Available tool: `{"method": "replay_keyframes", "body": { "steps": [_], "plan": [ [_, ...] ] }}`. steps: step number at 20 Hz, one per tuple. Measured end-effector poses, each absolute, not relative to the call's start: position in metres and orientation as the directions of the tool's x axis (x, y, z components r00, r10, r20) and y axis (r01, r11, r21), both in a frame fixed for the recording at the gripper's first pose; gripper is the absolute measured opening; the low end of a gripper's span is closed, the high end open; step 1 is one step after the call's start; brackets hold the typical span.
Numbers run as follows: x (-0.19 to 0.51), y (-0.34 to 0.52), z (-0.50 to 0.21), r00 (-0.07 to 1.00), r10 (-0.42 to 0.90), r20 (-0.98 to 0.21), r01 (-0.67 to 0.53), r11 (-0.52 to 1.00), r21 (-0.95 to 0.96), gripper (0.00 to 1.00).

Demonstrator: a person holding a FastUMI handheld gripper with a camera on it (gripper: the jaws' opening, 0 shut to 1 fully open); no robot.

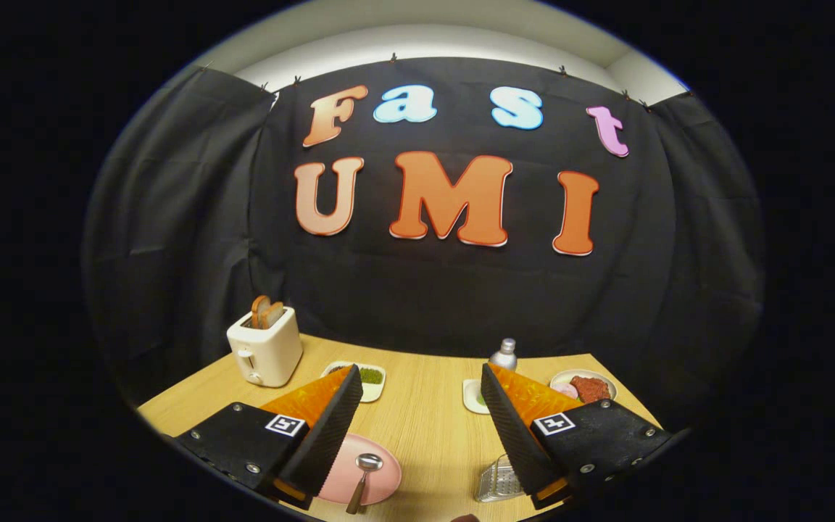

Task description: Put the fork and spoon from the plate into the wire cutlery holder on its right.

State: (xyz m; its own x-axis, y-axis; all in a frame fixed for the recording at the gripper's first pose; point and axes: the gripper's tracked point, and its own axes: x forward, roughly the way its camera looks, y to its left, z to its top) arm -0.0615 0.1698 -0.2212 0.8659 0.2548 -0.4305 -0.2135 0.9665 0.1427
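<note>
While the gripper (417, 428) is hovering above the counter (425, 420) with its fingers spread wide and grasping nothing, the pickup hasn't started, so I'm judging this as the approach to the first utensil. The spoon (363, 475) is lying on the pink plate (377, 478) just inside the left finger, bowl pointing away and handle running back toward the gripper. I'm not making out a fork; the left finger is covering part of the plate, so it may be sitting under there. The wire cutlery holder (499, 482) is standing on the counter to the right of the plate, partly tucked behind the right finger. To do this well, I'd be shifting left and tilting down until the spoon handle sits between the fingers, closing across the handle's narrow width near mid-length, and lifting clear before swinging right over the holder, then dropping it handle-first or bowl-first through the open top. The thin metal handle is likely slippery, so a square grip matters. Farther off, a toaster (265, 348) with bread, a small dish of greens (370, 378), a shaker (504, 354) and a plate of food (586, 386) are sitting beyond the fingers. No brand or label text is readable on any item; the square black-and-white markers (285, 425) on the fingers are carrying patterns, not writing.
</note>
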Motion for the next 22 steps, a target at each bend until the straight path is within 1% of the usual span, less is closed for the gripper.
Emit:
{"method": "replay_keyframes", "body": {
  "steps": [4,5,8,12,14,17,20,21,22],
  "plan": [
    [-0.091,0.204,-0.276,0.758,0.326,-0.564,-0.294,0.944,0.151,0.98],
    [-0.101,0.212,-0.292,0.72,0.339,-0.605,-0.31,0.938,0.156,0.98],
    [-0.125,0.235,-0.333,0.59,0.378,-0.713,-0.359,0.914,0.187,0.94],
    [-0.15,0.244,-0.377,0.447,0.35,-0.823,-0.391,0.904,0.172,0.89],
    [-0.16,0.248,-0.394,0.387,0.335,-0.859,-0.396,0.902,0.173,0.83],
    [-0.169,0.25,-0.413,0.322,0.31,-0.894,-0.401,0.901,0.168,0.76],
    [-0.178,0.256,-0.426,0.243,0.308,-0.92,-0.391,0.899,0.198,0.66],
    [-0.18,0.256,-0.43,0.226,0.301,-0.926,-0.387,0.901,0.199,0.63],
    [-0.18,0.257,-0.433,0.21,0.297,-0.932,-0.385,0.901,0.201,0.59]
  ]
}}
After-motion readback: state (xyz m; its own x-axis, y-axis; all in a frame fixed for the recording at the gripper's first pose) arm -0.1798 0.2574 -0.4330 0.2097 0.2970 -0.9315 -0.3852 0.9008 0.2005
